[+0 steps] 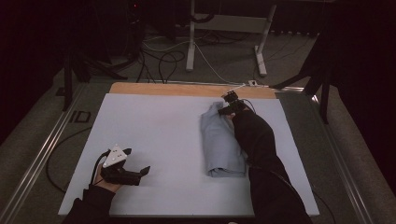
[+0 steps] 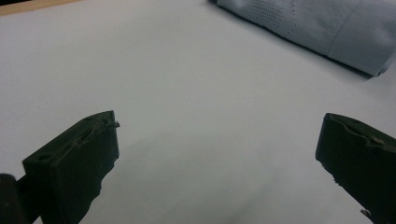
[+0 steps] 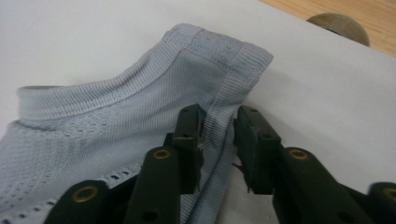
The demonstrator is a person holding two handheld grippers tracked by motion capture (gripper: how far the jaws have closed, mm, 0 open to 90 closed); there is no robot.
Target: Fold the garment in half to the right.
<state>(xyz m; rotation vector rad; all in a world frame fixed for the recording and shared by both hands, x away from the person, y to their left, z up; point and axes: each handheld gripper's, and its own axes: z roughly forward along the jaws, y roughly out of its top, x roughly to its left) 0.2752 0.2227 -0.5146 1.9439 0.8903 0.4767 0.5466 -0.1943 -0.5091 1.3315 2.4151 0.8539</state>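
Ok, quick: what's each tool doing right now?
Left tool: open, empty, over the white mat.
Right tool: closed on the far edge of the blue garment.

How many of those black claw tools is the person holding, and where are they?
2. The left claw hovers open over the near left of the table; the right claw pinches the grey-blue garment at its far end.

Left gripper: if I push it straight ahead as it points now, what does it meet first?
Probably the folded pale blue garment. The open left gripper has bare white table cover ahead before the cloth, though depth is hard to judge.
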